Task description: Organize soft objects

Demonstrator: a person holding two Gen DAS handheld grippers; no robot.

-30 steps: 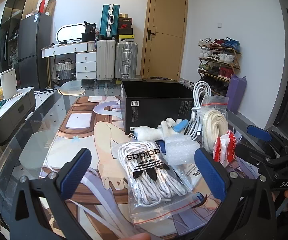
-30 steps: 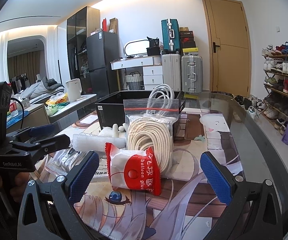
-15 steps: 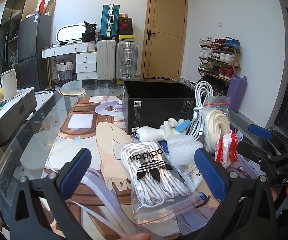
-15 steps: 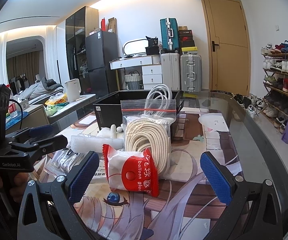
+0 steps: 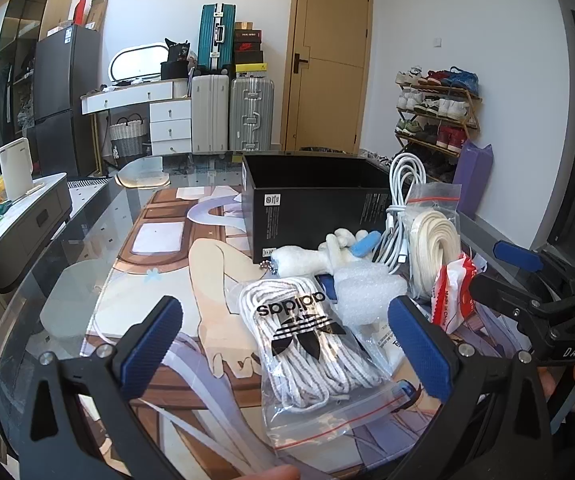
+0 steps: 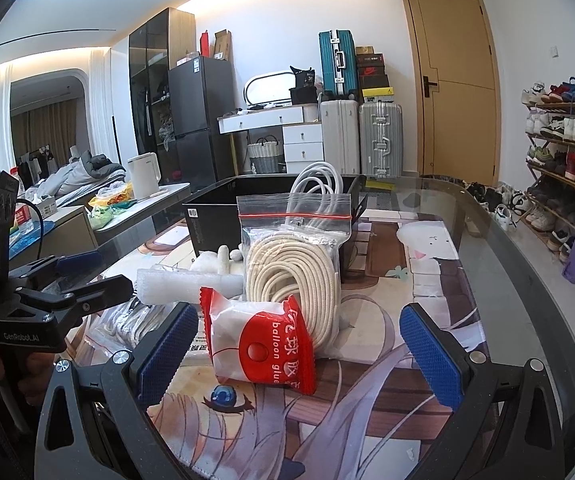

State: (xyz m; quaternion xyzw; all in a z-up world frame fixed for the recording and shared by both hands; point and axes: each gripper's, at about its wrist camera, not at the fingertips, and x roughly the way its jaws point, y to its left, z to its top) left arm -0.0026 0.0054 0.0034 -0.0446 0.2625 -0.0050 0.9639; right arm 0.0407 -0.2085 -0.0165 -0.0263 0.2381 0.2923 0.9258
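Note:
A pile of soft items lies on the printed mat in front of an open black box (image 5: 315,196). A zip bag of white laces marked adidas (image 5: 311,344) lies between the blue pads of my open left gripper (image 5: 287,344). A red and white balloon glue packet (image 6: 259,348) lies between the pads of my open right gripper (image 6: 299,352). Behind it stands a zip bag of cream rope (image 6: 291,268), a white foam roll (image 6: 191,284), a white plush toy (image 5: 315,256) and a coil of white cable (image 5: 401,188). Both grippers are empty.
The black box also shows in the right wrist view (image 6: 223,216). The glass table edge (image 6: 527,264) curves along the right. A shoe rack (image 5: 435,108) and a purple bag (image 5: 471,176) stand by the wall. Suitcases (image 5: 231,116) stand at the back.
Both grippers have edged slightly forward toward the pile. The laces bag and the red packet sit a little closer between the pads. Nothing was grasped.

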